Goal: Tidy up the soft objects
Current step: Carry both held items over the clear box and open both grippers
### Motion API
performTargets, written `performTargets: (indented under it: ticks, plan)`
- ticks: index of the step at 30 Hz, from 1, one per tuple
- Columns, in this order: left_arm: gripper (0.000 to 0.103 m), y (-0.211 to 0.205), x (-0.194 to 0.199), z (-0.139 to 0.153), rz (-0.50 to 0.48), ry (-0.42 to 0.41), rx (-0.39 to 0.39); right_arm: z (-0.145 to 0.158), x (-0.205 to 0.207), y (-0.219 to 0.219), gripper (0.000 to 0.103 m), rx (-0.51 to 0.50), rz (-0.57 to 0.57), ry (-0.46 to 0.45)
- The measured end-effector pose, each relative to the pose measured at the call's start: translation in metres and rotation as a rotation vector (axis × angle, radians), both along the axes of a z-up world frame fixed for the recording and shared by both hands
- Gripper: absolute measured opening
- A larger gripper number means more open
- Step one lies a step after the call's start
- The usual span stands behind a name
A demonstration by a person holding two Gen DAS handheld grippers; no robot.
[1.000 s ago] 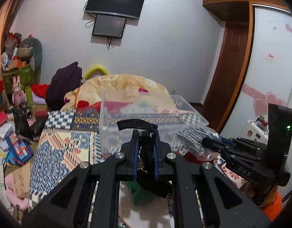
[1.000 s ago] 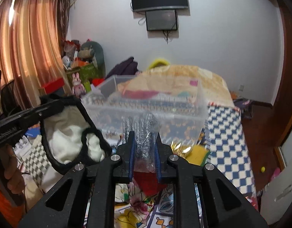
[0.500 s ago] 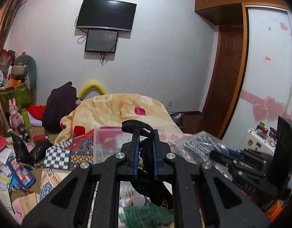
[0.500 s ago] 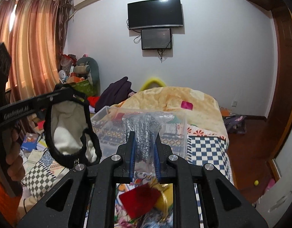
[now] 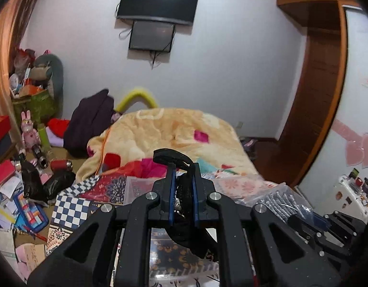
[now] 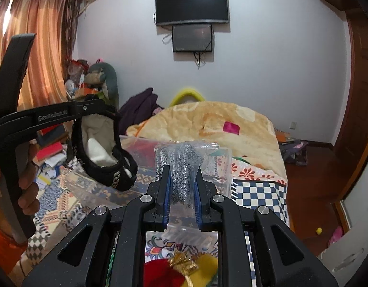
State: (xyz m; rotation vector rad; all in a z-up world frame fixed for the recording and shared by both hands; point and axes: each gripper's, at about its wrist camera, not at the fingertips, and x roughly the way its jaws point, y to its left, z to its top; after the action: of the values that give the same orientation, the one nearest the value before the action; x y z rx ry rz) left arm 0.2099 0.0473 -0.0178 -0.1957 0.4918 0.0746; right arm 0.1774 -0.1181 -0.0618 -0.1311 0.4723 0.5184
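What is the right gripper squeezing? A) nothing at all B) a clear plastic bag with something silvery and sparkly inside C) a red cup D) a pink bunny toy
B: in the right wrist view, the right gripper is closed on a clear plastic bag with silvery sparkly stuff inside, while the left gripper holds a black slipper with white lining.

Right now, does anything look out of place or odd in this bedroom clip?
Yes. The right gripper is clamped on a clear bag of metallic scouring pads, hardly a soft object, while the left gripper holds a black fleece-lined cap. The floor left of the bed is strewn with papers.
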Motion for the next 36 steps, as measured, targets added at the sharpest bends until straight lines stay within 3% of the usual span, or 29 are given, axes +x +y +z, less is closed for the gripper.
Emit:
performTargets:
  ticks: [6,15,19,24,33,36]
  plan:
    - [0.011,0.003,0.023,-0.039,-0.025,0.132,0.010,-0.014,0.023,0.013,0.015,-0.056,0.013,0.063]
    - [0.012,0.000,0.019,-0.063,-0.085,0.207,0.036,-0.029,0.041,0.027,0.015,-0.115,0.034,0.147]
    - [0.019,0.002,0.016,-0.069,-0.118,0.232,0.011,-0.031,0.037,0.026,0.017,-0.121,0.031,0.157]
    - [0.035,0.003,0.005,-0.072,-0.146,0.244,-0.006,-0.027,0.032,0.022,0.020,-0.116,0.036,0.153]
    - [0.043,-0.007,-0.024,-0.063,-0.196,0.215,0.003,-0.011,0.006,0.014,0.022,-0.095,0.043,0.083]
    - [0.052,-0.004,-0.039,-0.051,-0.198,0.173,-0.013,-0.002,-0.007,0.012,0.025,-0.083,0.047,0.045]
